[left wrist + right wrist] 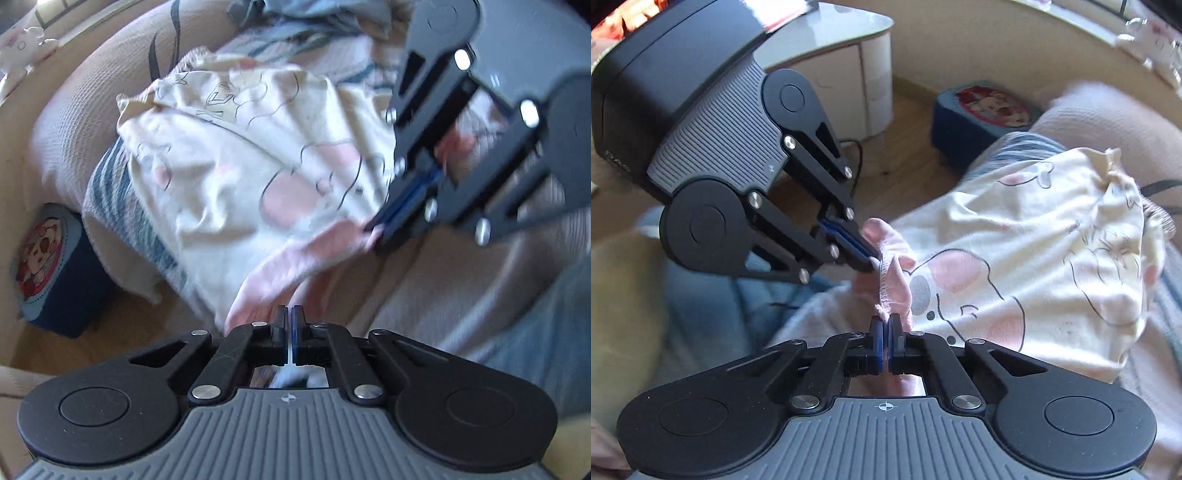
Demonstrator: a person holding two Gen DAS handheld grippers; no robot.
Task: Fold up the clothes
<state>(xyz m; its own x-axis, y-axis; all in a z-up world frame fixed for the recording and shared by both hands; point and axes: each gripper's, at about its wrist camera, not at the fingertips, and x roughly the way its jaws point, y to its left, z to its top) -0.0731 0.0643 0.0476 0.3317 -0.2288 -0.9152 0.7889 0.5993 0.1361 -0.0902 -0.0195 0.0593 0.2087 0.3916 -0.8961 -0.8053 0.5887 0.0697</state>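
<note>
Now you've got both grippers pinching the pink hem of the cream cartoon-print garment (236,177), left gripper (289,314) and right gripper (885,321) near each other, ready to spread it over the sofa's (74,122) front edge.

Both tools are built alike: the left gripper (290,314) has a grey ribbed body, two round black discs at its shoulders and black linkage bars pinned with shiny silver rivets. Blue pads line its black fingers (299,319). There's a small white crosshair mark on the ribbing (same on the right gripper (885,325)). From the right wrist, the left's housing is a black box.
</note>
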